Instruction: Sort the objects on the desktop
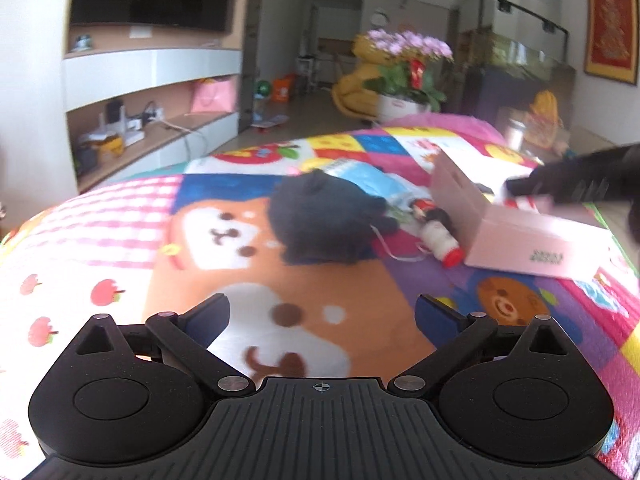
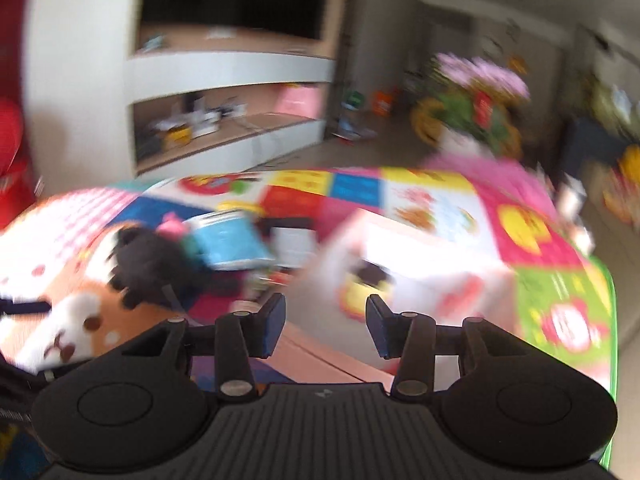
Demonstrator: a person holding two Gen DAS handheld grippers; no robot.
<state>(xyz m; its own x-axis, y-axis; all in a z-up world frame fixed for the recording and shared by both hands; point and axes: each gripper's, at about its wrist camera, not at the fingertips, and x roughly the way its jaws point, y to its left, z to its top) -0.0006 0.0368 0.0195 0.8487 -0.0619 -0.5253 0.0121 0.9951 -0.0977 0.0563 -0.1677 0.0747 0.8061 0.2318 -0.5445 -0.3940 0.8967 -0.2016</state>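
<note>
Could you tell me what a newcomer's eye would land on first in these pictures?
Probably the bright patchwork cartoon-animal blanket covering the surface. Mid-blanket lies a dark furry plush toy, and to its right an open pale pink cardboard box, with a small white red-capped bottle between them.

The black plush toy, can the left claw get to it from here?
Probably yes. The left claw is open wide, and only bare blanket lies between it and the black plush toy ahead.
</note>
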